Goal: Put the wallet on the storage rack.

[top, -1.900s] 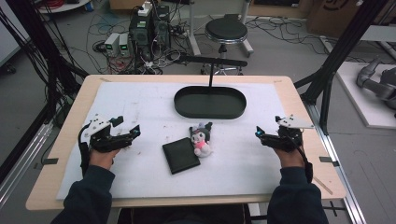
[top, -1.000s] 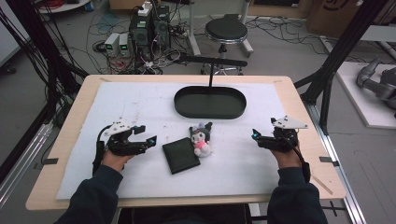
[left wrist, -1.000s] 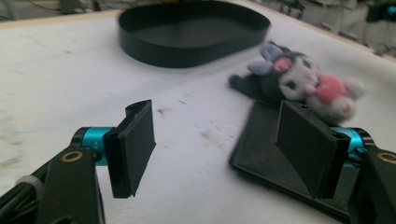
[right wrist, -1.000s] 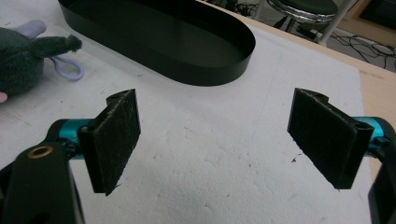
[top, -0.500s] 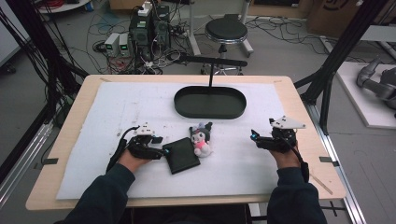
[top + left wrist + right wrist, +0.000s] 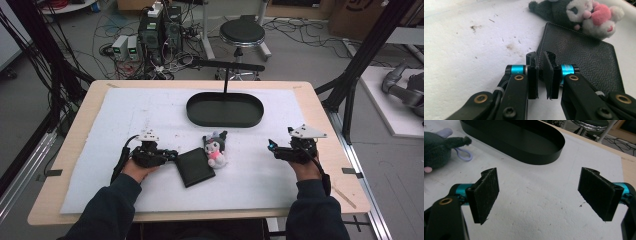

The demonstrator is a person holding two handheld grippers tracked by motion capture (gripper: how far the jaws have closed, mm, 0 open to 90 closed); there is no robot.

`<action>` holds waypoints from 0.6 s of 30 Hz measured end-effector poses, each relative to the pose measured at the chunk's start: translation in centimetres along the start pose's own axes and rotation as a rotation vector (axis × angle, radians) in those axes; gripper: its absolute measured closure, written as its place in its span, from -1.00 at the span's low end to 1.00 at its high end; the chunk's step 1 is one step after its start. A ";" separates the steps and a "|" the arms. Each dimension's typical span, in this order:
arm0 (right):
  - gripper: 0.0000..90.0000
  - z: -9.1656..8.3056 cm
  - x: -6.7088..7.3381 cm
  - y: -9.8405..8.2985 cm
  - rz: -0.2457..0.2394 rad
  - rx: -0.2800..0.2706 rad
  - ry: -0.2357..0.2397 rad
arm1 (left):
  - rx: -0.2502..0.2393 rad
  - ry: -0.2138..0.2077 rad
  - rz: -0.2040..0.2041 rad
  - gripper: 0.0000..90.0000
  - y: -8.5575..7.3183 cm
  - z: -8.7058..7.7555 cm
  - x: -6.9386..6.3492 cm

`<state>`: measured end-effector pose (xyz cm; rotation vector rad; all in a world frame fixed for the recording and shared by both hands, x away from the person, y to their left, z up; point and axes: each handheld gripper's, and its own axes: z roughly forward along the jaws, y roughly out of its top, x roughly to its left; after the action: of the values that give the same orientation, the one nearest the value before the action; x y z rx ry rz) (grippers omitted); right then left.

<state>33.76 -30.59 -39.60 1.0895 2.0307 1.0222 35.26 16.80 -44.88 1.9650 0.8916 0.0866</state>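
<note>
L tongs (image 6: pixel 540 72) pinched on black wallet (image 6: pixel 584 62) edge, seemingly gripped after closing; R tongs (image 6: pixel 539 192) held spread above desk (image 6: pixel 320 107).

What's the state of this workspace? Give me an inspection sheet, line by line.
Surface: white foam mat on a wooden table; a few dirt specks.
Job's things: black leather wallet lying flat; plush toy beside its far corner; empty black oval tray behind.
Clutter: nothing seen.
Grippers: left gripper, jaws have just been closing, now shut on the wallet's edge; right gripper, jaws open over bare mat, holding nothing.
Cables: one trails from the left gripper; floor cables tangled beyond the table.
Surroundings: stool, electronics boxes.
</note>
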 end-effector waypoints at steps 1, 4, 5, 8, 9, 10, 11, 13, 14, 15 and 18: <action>-0.61 0.0 0.0 0.0 0.000 0.000 0.000 | -0.002 -0.005 -0.005 0.85 0.0 0.0 0.0; -0.61 0.0 0.0 0.0 -0.002 0.003 0.001 | -0.037 -0.024 -0.024 0.88 0.1 -0.5 0.2; -0.61 0.0 0.0 0.0 -0.003 0.003 0.002 | -0.067 -0.027 -0.036 0.88 0.3 -1.1 0.4; -0.61 0.0 0.0 0.0 -0.003 0.003 -0.003 | -0.088 -0.005 -0.045 0.89 0.3 -1.9 0.8; -0.61 0.1 0.0 0.0 -0.003 0.002 -0.001 | -0.126 0.020 -0.072 0.89 0.3 -3.0 1.5; -0.61 0.0 0.0 0.0 -0.004 0.002 -0.002 | -0.126 0.020 -0.072 0.90 0.3 -3.0 1.5; -0.61 0.0 0.0 0.0 -0.004 0.005 0.001 | -0.166 0.056 -0.092 0.90 0.2 -4.2 2.2; -0.61 0.0 0.1 0.0 -0.003 0.006 0.001 | -0.185 0.116 -0.092 0.90 0.1 -5.4 2.7; -0.61 0.1 0.1 0.0 -0.002 0.008 -0.001 | -0.178 0.153 -0.085 0.90 0.0 -5.9 3.0; -0.61 0.1 0.1 0.0 -0.003 0.007 -0.001 | -0.166 0.192 -0.080 0.90 -0.1 -6.2 3.2; -0.61 0.1 0.1 0.0 -0.002 0.010 -0.001 | -0.135 0.242 -0.089 0.90 -0.5 -6.3 3.7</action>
<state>33.81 -30.49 -39.72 1.0927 2.0381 1.0114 35.17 23.89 -42.84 1.8108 1.0998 0.3308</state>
